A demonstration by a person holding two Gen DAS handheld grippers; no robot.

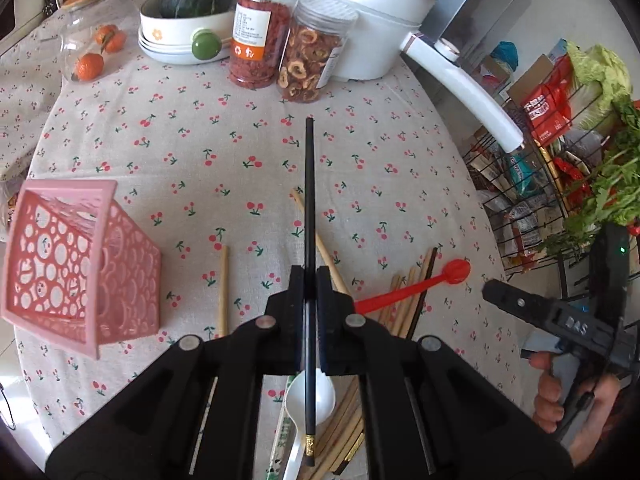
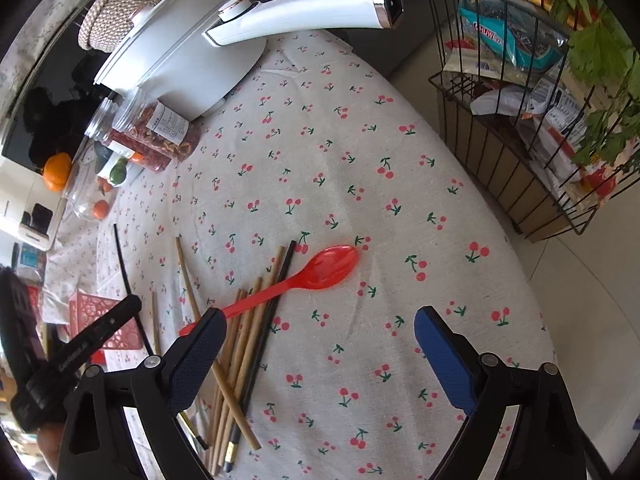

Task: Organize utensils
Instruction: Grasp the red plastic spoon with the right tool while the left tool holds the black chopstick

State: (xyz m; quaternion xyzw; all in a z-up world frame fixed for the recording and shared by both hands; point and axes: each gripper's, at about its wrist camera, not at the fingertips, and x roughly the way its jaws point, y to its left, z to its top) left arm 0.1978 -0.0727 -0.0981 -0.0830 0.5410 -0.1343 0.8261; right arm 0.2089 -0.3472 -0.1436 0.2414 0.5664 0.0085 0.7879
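1 black chopstick (image 1: 309, 200) is clamped in the left hand-held gripper (image 1: 310, 280). The right hand-held gripper (image 2: 316, 344) hangs open, empty, above the table (image 2: 400, 184). The pink basket (image 1: 76, 264) appears empty. Wooden chopsticks (image 2: 240, 340), red spoon (image 2: 320, 266) and white spoon (image 1: 316, 396) remain unsorted.

"DAS" on right gripper (image 1: 576, 326), recycling sign on jar label (image 1: 244, 50)
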